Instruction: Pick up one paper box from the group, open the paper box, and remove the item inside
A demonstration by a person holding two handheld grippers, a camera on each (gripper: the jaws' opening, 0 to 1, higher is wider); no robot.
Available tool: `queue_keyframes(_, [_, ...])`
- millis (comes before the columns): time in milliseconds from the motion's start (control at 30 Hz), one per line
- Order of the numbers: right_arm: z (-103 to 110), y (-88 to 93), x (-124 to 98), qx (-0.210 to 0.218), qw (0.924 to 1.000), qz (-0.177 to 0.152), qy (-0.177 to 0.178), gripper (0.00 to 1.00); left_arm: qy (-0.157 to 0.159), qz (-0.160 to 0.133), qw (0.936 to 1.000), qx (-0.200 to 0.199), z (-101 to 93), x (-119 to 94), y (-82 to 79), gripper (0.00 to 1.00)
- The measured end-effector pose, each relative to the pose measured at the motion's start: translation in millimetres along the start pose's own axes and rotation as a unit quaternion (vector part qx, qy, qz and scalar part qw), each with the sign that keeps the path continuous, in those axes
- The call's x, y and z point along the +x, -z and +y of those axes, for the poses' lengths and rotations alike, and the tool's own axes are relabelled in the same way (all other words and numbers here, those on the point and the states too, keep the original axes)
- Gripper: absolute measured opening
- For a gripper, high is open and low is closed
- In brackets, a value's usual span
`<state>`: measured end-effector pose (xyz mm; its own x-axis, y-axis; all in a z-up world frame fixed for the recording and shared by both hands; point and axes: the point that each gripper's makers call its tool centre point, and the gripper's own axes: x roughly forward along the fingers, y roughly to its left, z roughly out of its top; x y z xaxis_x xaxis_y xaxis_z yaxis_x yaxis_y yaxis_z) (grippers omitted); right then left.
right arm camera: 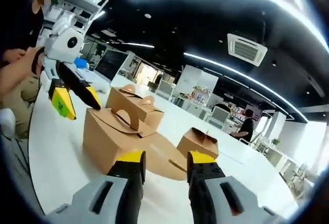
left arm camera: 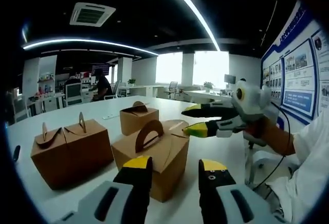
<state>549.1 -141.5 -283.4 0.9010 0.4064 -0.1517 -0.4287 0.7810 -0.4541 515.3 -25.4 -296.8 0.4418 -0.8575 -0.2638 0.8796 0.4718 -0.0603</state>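
Paper boxes [left arm camera: 151, 154] | three on white table [left arm camera: 103, 112], all closed, contents hidden | left claw [left arm camera: 175, 171] released | right claw [right arm camera: 164, 161] released

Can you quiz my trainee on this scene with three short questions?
1. How many boxes stand on the table?
2. True or false: the left claw is clamped on the nearest box.
3. The right claw in the left gripper view is: A) shut on a handle, B) open beside the nearest box's top, C) resting flat on the table.

Key: 1. Three: nearest box, left box, far box. 2. False; its jaws are apart, the box just beyond them. 3. B.
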Motion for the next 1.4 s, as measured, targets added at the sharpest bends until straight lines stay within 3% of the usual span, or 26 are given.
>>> queue_keyframes(1400, [26.2, 6.5, 13.6, 0.055, 0.9971, 0.004, -0.053, 0.18, 0.01, -0.021, 0.9993, -0.029, 3.2, -1.2, -1.5, 0.35])
